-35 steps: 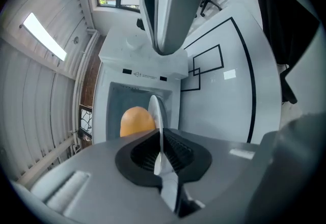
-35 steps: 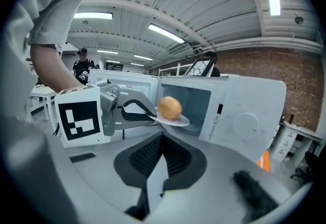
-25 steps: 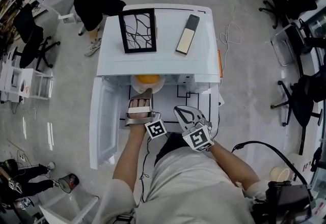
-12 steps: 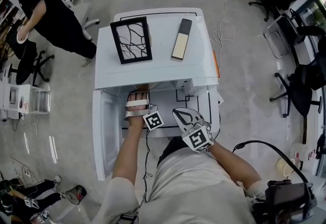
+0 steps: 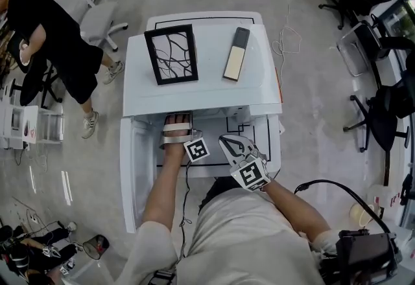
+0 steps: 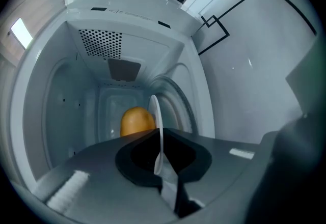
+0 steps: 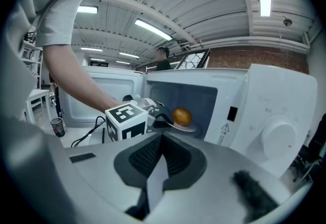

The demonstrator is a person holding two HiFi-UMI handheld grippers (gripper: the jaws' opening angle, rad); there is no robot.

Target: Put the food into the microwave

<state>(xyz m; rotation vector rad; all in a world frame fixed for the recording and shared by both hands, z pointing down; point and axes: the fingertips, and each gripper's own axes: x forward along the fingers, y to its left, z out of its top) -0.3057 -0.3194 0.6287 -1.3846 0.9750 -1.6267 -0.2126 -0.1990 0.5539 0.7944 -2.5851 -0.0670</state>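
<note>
A white plate [image 6: 156, 126] shows edge-on between my left gripper's [image 6: 159, 159] jaws, which are shut on its rim. A round orange food [image 6: 136, 121] sits on it, inside the white microwave's [image 5: 207, 92] cavity. In the head view the left gripper [image 5: 176, 127] reaches under the microwave's top, which hides plate and food. The right gripper view shows the food [image 7: 182, 115] on the plate [image 7: 186, 127] in the oven's opening, behind the left gripper [image 7: 164, 122]. My right gripper [image 5: 228, 142] hovers in front of the microwave, shut and empty.
The microwave door [image 5: 135, 173] hangs open to the left. A black picture frame [image 5: 171, 54] and a flat black-and-cream bar [image 5: 236, 54] lie on the microwave's top. A person [image 5: 55, 31] stands at the far left. Office chairs [image 5: 379, 102] stand on the right.
My left gripper has carried the plate and food forward from the opening into the cavity, so the head view no longer shows them. The right gripper has barely shifted.
</note>
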